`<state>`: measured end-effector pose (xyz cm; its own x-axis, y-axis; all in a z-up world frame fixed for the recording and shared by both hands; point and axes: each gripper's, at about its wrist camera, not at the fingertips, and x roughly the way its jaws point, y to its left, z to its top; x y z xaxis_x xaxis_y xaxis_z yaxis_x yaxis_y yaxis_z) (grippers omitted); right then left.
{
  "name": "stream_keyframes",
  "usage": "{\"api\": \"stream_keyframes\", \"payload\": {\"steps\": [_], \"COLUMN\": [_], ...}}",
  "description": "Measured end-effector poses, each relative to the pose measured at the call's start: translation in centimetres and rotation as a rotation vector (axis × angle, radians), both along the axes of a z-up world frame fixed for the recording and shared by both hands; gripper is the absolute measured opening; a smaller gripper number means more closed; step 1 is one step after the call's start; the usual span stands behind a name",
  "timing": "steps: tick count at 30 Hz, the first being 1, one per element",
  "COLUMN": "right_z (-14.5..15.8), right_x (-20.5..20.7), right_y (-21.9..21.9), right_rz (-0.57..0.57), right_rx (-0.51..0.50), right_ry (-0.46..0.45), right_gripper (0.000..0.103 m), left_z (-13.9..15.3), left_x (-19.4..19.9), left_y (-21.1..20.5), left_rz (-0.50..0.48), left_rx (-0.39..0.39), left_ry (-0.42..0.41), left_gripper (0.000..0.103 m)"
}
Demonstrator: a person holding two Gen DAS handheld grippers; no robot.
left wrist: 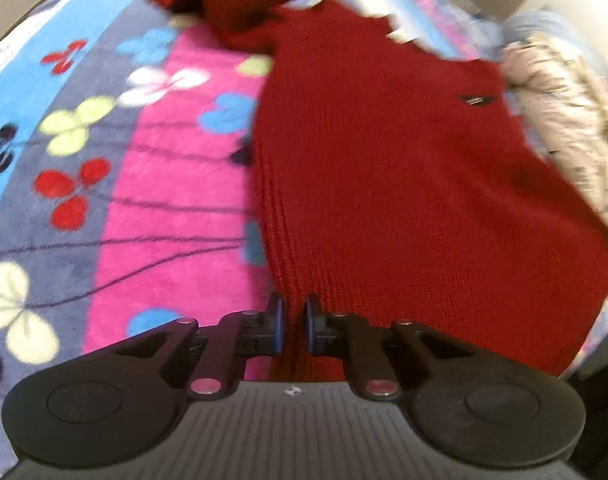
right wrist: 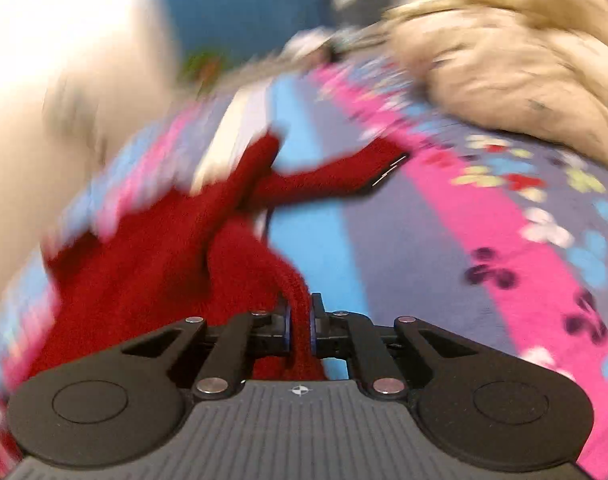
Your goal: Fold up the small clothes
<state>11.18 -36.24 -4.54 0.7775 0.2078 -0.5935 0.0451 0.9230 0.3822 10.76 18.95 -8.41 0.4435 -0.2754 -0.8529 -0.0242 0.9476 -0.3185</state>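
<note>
A small dark red knit sweater [left wrist: 384,152] lies spread on a flowered blanket [left wrist: 156,184], one sleeve [left wrist: 232,4] bunched at the far end. My left gripper [left wrist: 294,320] is shut on the sweater's near hem edge. In the right wrist view the sweater [right wrist: 152,264] hangs bunched and lifted, and my right gripper [right wrist: 300,320] is shut on a thick fold of it. A red sleeve [right wrist: 336,176] trails out over the blanket [right wrist: 424,260]. This view is blurred by motion.
A beige padded jacket [left wrist: 560,120] lies on the right of the blanket; it also shows in the right wrist view [right wrist: 516,64] at the top right. A white wall or surface [right wrist: 56,40] fills the upper left there.
</note>
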Motion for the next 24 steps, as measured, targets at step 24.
{"api": "stream_keyframes", "payload": {"steps": [24], "right_z": [-2.0], "right_x": [0.5], "right_y": [1.2], "right_rz": [-0.097], "right_rx": [-0.272], "right_ry": [0.203], "right_gripper": [0.024], "left_z": [1.9], "left_x": [-1.0], "left_y": [-0.4], "left_rz": [-0.021], "left_rx": [0.058], "left_ry": [-0.118], "left_gripper": [0.025]}}
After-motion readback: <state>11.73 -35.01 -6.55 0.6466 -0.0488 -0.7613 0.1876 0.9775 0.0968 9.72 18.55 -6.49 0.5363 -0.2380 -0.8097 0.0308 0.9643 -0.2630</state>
